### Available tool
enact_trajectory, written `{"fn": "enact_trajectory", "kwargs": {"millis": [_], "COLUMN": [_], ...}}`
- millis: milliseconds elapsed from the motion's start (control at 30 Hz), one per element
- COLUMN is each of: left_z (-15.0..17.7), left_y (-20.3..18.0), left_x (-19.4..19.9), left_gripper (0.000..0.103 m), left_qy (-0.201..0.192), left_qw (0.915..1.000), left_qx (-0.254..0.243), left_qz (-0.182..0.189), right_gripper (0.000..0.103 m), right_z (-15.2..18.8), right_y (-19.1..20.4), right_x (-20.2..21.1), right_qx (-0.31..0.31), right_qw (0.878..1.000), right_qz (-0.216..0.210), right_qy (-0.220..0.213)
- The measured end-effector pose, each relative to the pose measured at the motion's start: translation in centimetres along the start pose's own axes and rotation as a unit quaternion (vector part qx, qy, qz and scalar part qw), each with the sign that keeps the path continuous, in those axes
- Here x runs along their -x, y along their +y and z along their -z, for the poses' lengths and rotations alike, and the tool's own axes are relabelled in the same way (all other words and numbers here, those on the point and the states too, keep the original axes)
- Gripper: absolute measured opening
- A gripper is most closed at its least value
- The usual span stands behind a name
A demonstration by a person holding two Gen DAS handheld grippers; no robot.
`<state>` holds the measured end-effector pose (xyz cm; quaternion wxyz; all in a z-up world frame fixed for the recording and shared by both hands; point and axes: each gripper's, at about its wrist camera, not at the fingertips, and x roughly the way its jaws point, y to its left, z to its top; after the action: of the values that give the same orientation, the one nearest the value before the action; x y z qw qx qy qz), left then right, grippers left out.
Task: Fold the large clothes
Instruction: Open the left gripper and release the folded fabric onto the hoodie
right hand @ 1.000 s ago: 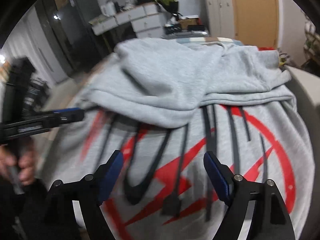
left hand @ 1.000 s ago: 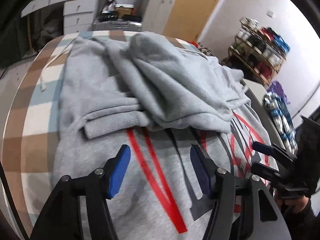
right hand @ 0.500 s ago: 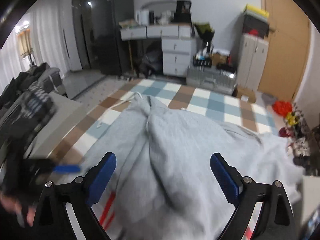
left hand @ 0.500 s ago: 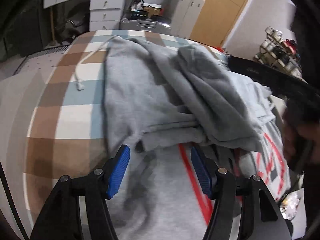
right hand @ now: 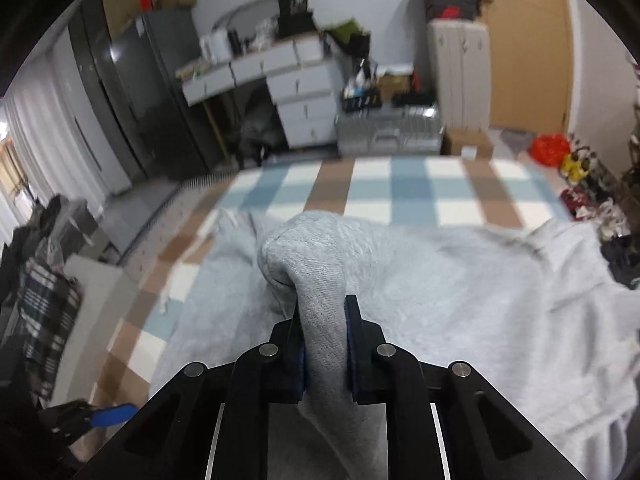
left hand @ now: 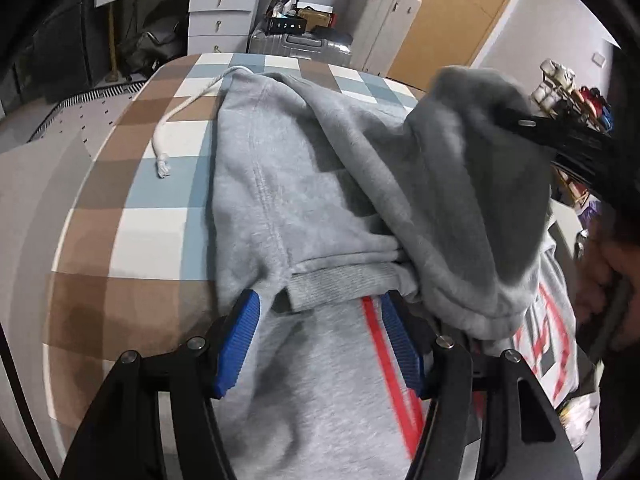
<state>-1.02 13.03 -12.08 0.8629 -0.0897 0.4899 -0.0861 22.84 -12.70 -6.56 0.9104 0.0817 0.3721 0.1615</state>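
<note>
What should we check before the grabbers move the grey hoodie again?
1. Right gripper closing on a fold of the hoodie, cloth between its jaws: ok.
2. Left gripper holding anything: not ok, jaws open over the hoodie.
3. Sleeve cuff lying flat: ok.
4. White drawstring tucked in: not ok, it trails on the checked cloth.
5. Whole hoodie on the table: cannot tell.

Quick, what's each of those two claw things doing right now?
Left gripper: open over the grey hoodie, gripping nothing.
Right gripper: jaws closing, a fold of hoodie pinched between them.
</note>
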Motion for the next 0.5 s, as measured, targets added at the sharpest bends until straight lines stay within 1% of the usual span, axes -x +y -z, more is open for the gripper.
{"fn": "enact_trajectory", "kwargs": {"millis": [67, 100, 133, 167, 233, 267, 300, 333, 367, 400, 433, 500], "left_z": [0.2, 0.3, 0.4, 0.5, 0.6, 0.7, 0.7, 0.6, 0.6, 0.5, 0.4, 0.2], "left_y": [-0.6, -1.0, -1.3, -1.6, -2.1, -2.3, -2.4, -2.7, -2.9, -3.1, -3.2, -3.4], "left_x": [0.3, 0.4, 0.6, 0.7, 0.9, 1.0, 0.9, 1.0, 1.0, 0.9, 0.8, 0.5], "left_gripper": [0.059, 0.059, 0.059, 0.059, 0.059, 0.059, 0.059, 0.059, 0.059, 0.059, 0.059, 0.059], "left_qy": [-0.011, -0.018, -0.025, -0.032, -0.039, -0.041, -0.043, -0.046, -0.050, -0.052, -0.053, -0.053], "left_qw": [0.9999, 0.9997, 0.9993, 0.9989, 0.9984, 0.9982, 0.9980, 0.9977, 0.9976, 0.9976, 0.9976, 0.9979], "left_qx": [-0.007, -0.015, -0.023, -0.030, -0.039, -0.042, -0.044, -0.046, -0.046, -0.044, -0.041, -0.034], "left_qz": [-0.004, -0.008, -0.014, -0.019, -0.016, -0.016, -0.017, -0.017, -0.015, -0.013, -0.012, -0.011], "right_gripper": [0.015, 0.015, 0.015, 0.015, 0.015, 0.015, 0.015, 0.015, 0.015, 0.015, 0.015, 0.016], "right_z": [0.2, 0.3, 1.0, 1.5, 3.8, 4.7, 6.1, 8.0, 8.9, 10.6, 11.7, 13.2], "right_y": [-0.9, -1.1, -1.6, -1.7, -2.3, -2.5, -2.6, -2.6, -2.6, -2.5, -2.3, -2.3], "right_x": [3.3, 4.1, 5.8, 6.5, 8.5, 8.7, 9.0, 8.6, 8.1, 7.1, 6.2, 4.8], "right_qx": [-0.009, -0.009, -0.008, -0.007, 0.002, 0.006, 0.010, 0.018, 0.023, 0.026, 0.027, 0.017], "right_qw": [1.000, 0.999, 0.999, 0.999, 0.999, 0.999, 0.999, 1.000, 1.000, 0.999, 0.999, 0.999], "right_qz": [-0.008, -0.011, -0.017, -0.019, -0.021, -0.021, -0.019, -0.014, -0.010, -0.006, -0.012, -0.019], "right_qy": [-0.025, -0.031, -0.039, -0.042, -0.045, -0.042, -0.037, -0.013, 0.000, 0.017, 0.032, 0.048]}}
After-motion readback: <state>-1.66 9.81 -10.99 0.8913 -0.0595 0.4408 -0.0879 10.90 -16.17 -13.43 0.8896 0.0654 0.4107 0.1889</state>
